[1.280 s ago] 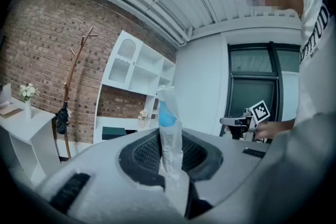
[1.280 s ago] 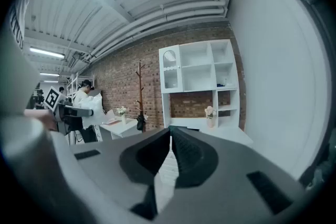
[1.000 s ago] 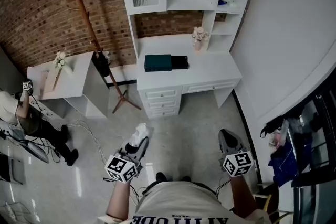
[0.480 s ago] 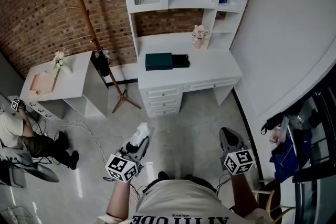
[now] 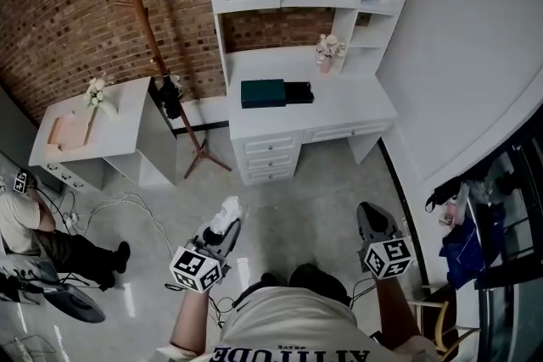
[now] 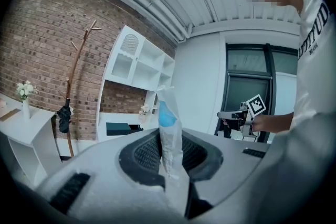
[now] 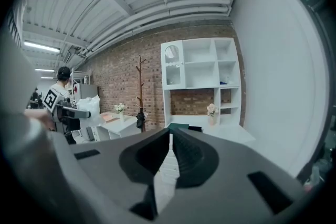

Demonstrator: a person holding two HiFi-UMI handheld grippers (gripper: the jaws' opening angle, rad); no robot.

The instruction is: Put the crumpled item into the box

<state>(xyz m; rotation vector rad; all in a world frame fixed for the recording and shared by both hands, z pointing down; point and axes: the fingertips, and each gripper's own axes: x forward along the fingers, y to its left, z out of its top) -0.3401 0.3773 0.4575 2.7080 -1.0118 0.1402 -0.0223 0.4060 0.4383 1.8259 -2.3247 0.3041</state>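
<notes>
The left gripper (image 6: 170,150) clamps the crumpled wrapper (image 6: 168,128) upright, ready to carry to the box (image 5: 263,92) on the desk's (image 5: 361,108) left half. The right gripper (image 7: 170,145) is closed and empty.

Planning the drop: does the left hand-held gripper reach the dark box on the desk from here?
Probably not: bare floor separates the left hand-held gripper from the box, though nothing blocks the path.

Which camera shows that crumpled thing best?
The left gripper view: the crumpled item, white with a blue patch, stands clamped in the jaws of the left gripper. The head view shows a small white lump; the right gripper view, perhaps a distant white patch.
</notes>
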